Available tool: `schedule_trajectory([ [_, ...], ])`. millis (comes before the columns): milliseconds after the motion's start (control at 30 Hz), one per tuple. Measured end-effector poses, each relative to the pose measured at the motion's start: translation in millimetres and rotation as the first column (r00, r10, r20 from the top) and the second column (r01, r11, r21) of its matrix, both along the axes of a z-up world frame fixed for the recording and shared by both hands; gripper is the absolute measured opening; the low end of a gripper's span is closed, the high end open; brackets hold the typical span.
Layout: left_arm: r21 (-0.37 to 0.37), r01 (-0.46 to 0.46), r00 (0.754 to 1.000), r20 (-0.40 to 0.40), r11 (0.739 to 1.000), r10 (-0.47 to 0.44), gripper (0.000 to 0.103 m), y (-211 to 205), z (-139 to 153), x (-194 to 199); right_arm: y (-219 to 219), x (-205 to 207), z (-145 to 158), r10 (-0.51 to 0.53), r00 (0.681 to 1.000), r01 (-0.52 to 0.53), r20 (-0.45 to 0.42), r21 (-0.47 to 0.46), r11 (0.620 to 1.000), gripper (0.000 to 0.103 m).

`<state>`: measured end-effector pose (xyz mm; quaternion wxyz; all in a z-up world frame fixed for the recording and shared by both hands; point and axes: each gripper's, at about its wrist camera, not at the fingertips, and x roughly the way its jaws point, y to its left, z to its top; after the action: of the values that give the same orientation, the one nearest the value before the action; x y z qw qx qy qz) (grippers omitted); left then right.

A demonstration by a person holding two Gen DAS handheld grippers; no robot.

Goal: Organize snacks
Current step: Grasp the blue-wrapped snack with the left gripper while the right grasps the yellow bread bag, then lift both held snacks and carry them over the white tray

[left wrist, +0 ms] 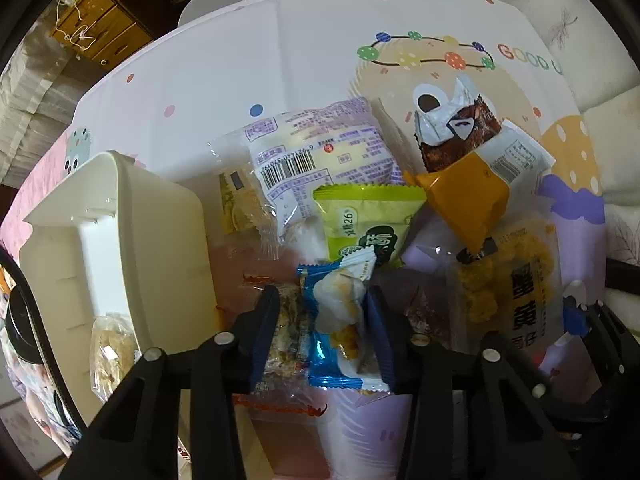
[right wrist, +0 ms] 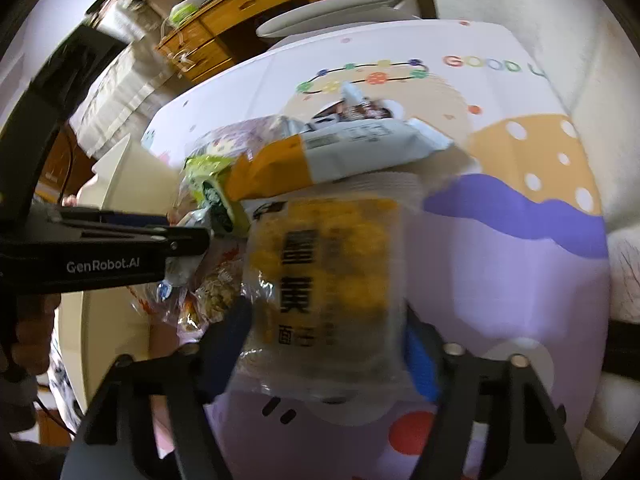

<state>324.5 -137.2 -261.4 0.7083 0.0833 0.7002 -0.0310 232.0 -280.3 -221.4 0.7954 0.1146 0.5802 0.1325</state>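
A heap of snack packets lies on a cartoon-print tablecloth (left wrist: pixel 224 80). My left gripper (left wrist: pixel 324 320) points down into the heap. Its jaws are shut on a blue packet (left wrist: pixel 340 312), with a clear cereal bar (left wrist: pixel 286 328) pinched beside it. My right gripper (right wrist: pixel 326 340) has a large yellow snack packet (right wrist: pixel 324 264) between its fingers, and both pads touch the packet's sides. That yellow packet (left wrist: pixel 512 280) also shows in the left wrist view. A cream bin (left wrist: pixel 160 232) stands left of the heap with one clear packet (left wrist: pixel 110 344) inside.
Further back lie a green packet (left wrist: pixel 368 220), a purple-print packet (left wrist: pixel 320 152), an orange-and-white packet (left wrist: pixel 472 196) and a brown cake packet (left wrist: pixel 460 128). A wooden drawer unit (left wrist: pixel 100 20) stands beyond the table. Pale cushions (left wrist: pixel 600 60) border the right side.
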Motion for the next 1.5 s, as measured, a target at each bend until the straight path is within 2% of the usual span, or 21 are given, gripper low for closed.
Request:
schedule_trajectory([
  [33,-0.023,0.002,1.0,-0.005,1.0,-0.002,0.024,1.3,0.3,1.0,-4.8,-0.2,1.3,-0.015,1.0,0.015,-0.011,0.019,1.0,0.058],
  [67,-0.03,0.002,1.0,-0.019,1.0,-0.002,0.022,1.1,-0.7,1.6,-7.9,-0.7,1.6,-0.025,0.999,0.026,-0.021,0.036,0.999,0.056],
  [200,-0.038,0.006,1.0,-0.023,0.999,-0.007,0.019,-1.1,-1.3,-1.6,-20.4,-3.7,0.7,-0.072,0.995,0.078,-0.066,0.098,0.992,0.048],
  [367,-0.043,0.006,1.0,-0.006,0.999,-0.006,0.017,-0.2,7.6,-8.4,-23.8,-9.7,8.3,-0.089,0.995,0.094,-0.05,0.093,0.991,0.036],
  [433,-0.049,-0.003,1.0,0.012,0.999,0.004,0.017,3.4,14.7,-13.9,-25.6,-11.5,12.3,-0.093,0.995,0.096,-0.037,0.088,0.991,0.027],
  [500,-0.053,-0.008,1.0,0.022,0.999,0.009,0.017,4.5,21.9,-16.1,-27.7,-13.0,16.6,-0.099,0.995,0.101,-0.02,0.074,0.992,0.008],
  [533,-0.059,-0.01,1.0,0.022,0.998,0.011,0.017,6.0,25.2,-17.7,-29.2,-14.3,19.5,-0.104,0.995,0.104,-0.011,0.057,0.993,0.003],
  [633,-0.074,-0.016,0.999,0.032,0.997,0.019,0.017,10.7,36.6,-23.8,-31.6,-16.7,23.6,-0.098,0.995,0.098,0.0,0.048,0.994,0.0],
  [967,-0.133,-0.039,0.995,0.083,0.99,0.051,0.017,26.5,83.3,-55.4,-33.6,-22.7,38.7,-0.124,0.992,0.123,0.012,0.079,0.989,0.001],
  [1000,-0.136,-0.043,0.995,0.088,0.99,0.055,0.017,29.9,86.8,-57.2,-32.0,-22.1,38.0,-0.118,0.993,0.117,0.009,0.087,0.989,0.004],
  [1067,-0.142,-0.051,0.993,0.1,0.989,0.065,0.017,35.6,95.3,-63.7,-27.1,-20.8,36.2,-0.11,0.994,0.11,-0.001,0.077,0.991,0.02],
  [1100,-0.145,-0.056,0.992,0.106,0.988,0.072,0.017,38.8,100.0,-67.5,-24.2,-19.3,35.3,-0.107,0.994,0.107,-0.004,0.067,0.992,0.041],
  [1133,-0.147,-0.061,0.991,0.11,0.987,0.077,0.017,40.8,101.8,-68.7,-21.9,-18.2,34.3,-0.106,0.994,0.107,-0.007,0.064,0.992,0.058],
  [1200,-0.151,-0.073,0.988,0.123,0.986,0.092,0.017,48.1,110.1,-75.2,-17.7,-16.2,33.4,-0.109,0.994,0.109,-0.005,0.066,0.992,0.067],
  [1267,-0.156,-0.085,0.986,0.132,0.984,0.106,0.017,54.6,117.4,-80.5,-10.5,-12.0,30.2,-0.098,0.995,0.098,-0.013,0.045,0.994,0.071],
  [1333,-0.156,-0.095,0.983,0.142,0.983,0.118,0.017,60.4,124.1,-85.8,-2.5,-7.4,24.5,-0.086,0.996,0.086,-0.033,0.01,0.996,0.079],
  [1500,-0.158,-0.132,0.975,0.16,0.979,0.157,0.017,78.3,138.7,-100.0,12.4,3.5,8.8,-0.079,0.994,0.075,-0.072,-0.052,0.996,0.087],
])
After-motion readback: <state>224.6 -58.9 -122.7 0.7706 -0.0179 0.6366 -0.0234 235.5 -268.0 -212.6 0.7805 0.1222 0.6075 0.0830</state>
